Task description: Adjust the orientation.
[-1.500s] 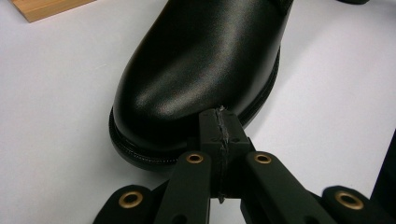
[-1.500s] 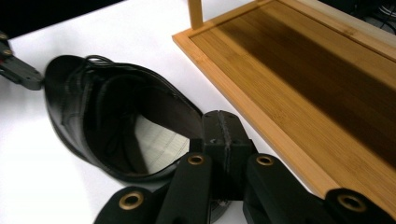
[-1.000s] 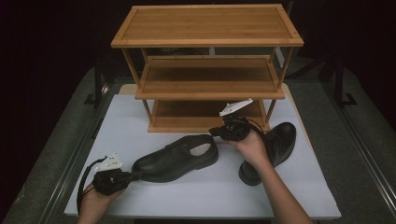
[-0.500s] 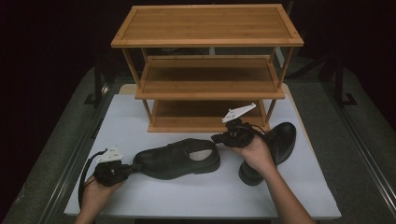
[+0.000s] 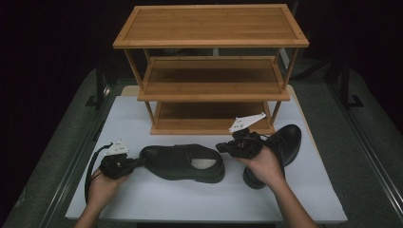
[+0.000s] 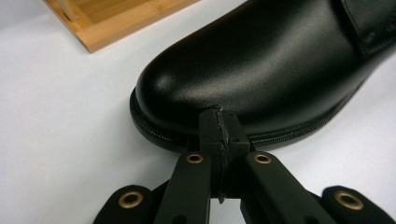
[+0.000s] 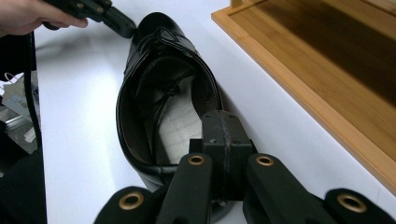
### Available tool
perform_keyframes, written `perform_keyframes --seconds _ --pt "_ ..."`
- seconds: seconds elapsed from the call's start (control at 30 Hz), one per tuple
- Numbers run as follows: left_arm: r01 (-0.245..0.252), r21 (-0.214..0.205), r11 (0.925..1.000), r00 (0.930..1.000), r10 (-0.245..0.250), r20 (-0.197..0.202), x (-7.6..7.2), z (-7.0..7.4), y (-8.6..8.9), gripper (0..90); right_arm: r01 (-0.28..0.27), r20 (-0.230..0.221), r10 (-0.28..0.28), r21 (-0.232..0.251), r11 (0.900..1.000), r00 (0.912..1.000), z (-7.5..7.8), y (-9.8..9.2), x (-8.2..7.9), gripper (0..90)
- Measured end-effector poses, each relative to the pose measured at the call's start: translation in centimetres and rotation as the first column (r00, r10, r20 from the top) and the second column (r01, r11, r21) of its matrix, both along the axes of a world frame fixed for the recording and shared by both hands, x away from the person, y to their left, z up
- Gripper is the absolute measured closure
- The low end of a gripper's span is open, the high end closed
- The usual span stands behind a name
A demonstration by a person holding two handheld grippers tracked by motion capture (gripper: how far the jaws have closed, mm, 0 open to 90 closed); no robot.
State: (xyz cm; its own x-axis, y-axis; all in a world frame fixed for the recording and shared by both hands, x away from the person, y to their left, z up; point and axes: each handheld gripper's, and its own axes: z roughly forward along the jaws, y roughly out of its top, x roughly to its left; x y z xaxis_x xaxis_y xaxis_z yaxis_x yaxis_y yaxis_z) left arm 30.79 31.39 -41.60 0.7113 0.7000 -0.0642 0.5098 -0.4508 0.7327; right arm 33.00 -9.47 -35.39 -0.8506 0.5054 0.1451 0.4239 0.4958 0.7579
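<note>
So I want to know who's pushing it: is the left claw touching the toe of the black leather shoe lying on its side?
Touching. The left gripper view shows the shut left claw pressed against the black leather shoe at its toe welt.

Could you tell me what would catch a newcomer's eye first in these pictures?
Probably the black shoe lying on its side across the white table, with the shut left gripper at its toe and the shut right gripper at its heel. Behind it stands a three-tier wooden rack with bare shelves, and a second black shoe lies to the right, partly behind the person's right hand.
</note>
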Motion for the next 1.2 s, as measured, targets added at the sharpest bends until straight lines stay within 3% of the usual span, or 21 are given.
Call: perform_keyframes --seconds 0.57,0.73,0.8,1.0,1.2 --pt "-0.02 -0.001 0.9998 0.9993 0.02 0.032 4.2 0.1 -1.8 90.0 0.063 0.034 -0.064 0.042 0.9971 0.9973 0.3 -3.5 -1.0 89.7" --pt "-0.015 0.029 0.9994 0.9987 0.014 0.049 5.2 0.2 -2.7 90.0 0.085 0.039 -0.087 0.048 0.9952 0.9955 0.0 -4.6 -1.3 89.6" --pt "-0.02 0.015 0.9997 0.9983 0.019 0.055 5.6 0.1 -2.9 90.0 0.096 0.044 -0.098 0.048 0.9942 0.9942 0.1 -5.1 -1.5 89.5" --pt "-0.017 0.036 0.9992 0.9983 0.015 0.056 6.5 0.1 -3.7 90.0 0.143 0.066 -0.146 0.054 0.9882 0.987 0.4 -7.4 -2.3 89.3" --pt "-0.018 0.032 0.9993 0.9979 0.016 0.063 7.4 0.0 -4.7 90.0 0.208 0.077 -0.212 0.047 0.9769 0.9743 0.3 -10.2 -3.5 89.3"
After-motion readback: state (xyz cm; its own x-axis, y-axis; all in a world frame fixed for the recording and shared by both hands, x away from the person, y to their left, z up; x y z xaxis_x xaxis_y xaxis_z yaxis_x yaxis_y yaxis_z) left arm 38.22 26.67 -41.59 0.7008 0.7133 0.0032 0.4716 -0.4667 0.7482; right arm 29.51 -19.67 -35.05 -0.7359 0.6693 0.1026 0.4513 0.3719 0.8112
